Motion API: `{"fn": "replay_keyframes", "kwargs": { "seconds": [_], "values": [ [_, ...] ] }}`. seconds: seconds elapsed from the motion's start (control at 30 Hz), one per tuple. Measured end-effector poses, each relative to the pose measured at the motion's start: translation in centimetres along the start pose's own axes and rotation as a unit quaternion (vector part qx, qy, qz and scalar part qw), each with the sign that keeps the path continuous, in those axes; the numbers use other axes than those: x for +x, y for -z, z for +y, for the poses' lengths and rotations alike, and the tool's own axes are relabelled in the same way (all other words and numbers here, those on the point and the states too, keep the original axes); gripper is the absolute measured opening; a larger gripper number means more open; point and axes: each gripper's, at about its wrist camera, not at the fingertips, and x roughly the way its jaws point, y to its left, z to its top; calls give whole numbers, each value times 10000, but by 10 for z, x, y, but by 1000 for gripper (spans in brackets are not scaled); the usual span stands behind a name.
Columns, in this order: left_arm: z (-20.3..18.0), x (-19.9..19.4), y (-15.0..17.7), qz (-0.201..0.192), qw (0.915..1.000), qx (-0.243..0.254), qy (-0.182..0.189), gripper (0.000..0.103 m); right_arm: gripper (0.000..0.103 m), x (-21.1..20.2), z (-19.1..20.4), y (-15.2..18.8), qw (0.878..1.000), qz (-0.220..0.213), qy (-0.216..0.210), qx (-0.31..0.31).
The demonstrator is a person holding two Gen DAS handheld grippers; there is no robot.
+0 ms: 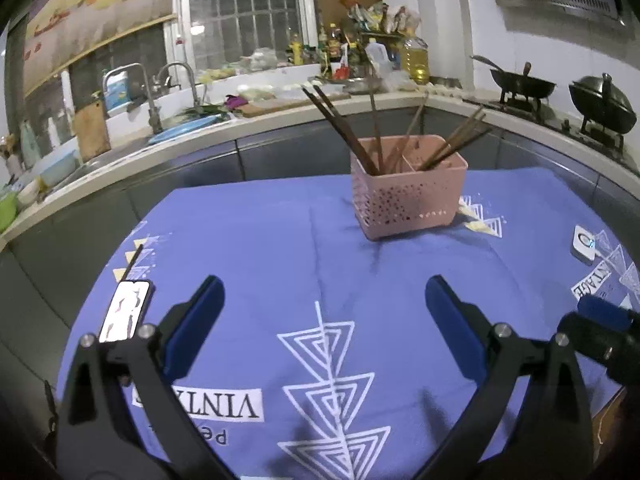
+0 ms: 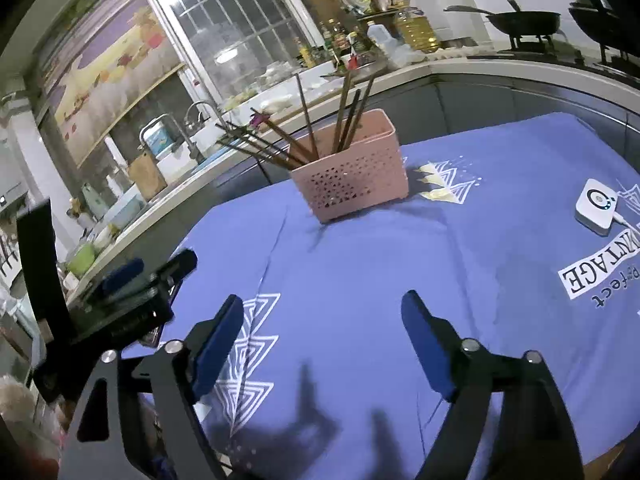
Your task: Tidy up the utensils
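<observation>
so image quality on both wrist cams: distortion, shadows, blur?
Left wrist: strong fisheye, the counter edge bows and corners vignette; dim, bluish light.
Right wrist: same curvature; dark shadows fall on the blue cloth below the open right gripper; the pink basket stays sharp.

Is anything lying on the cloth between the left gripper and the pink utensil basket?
No. In the left wrist view, only bare blue tablecloth lies between the open left gripper and the pink utensil basket.
</observation>
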Motion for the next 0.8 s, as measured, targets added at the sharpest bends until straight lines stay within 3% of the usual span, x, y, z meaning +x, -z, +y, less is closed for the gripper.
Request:
{"fn": "replay_keyframes", "kwargs": {
  "seconds": [0.27, 0.4, 0.8],
  "values": [
    [-1, 11, 2, 202, 9996, -117, 185, 97, 87, 20, -2, 4, 9995, 312, -88, 40],
    [-6, 17, 5, 279, 9995, -102, 93, 97, 87, 23, -5, 5, 9990, 415, -134, 104],
    [-13, 28, 10, 477, 9988, -77, -98, 97, 87, 11, -3, 1, 9999, -8, 151, -61]
  ]
}}
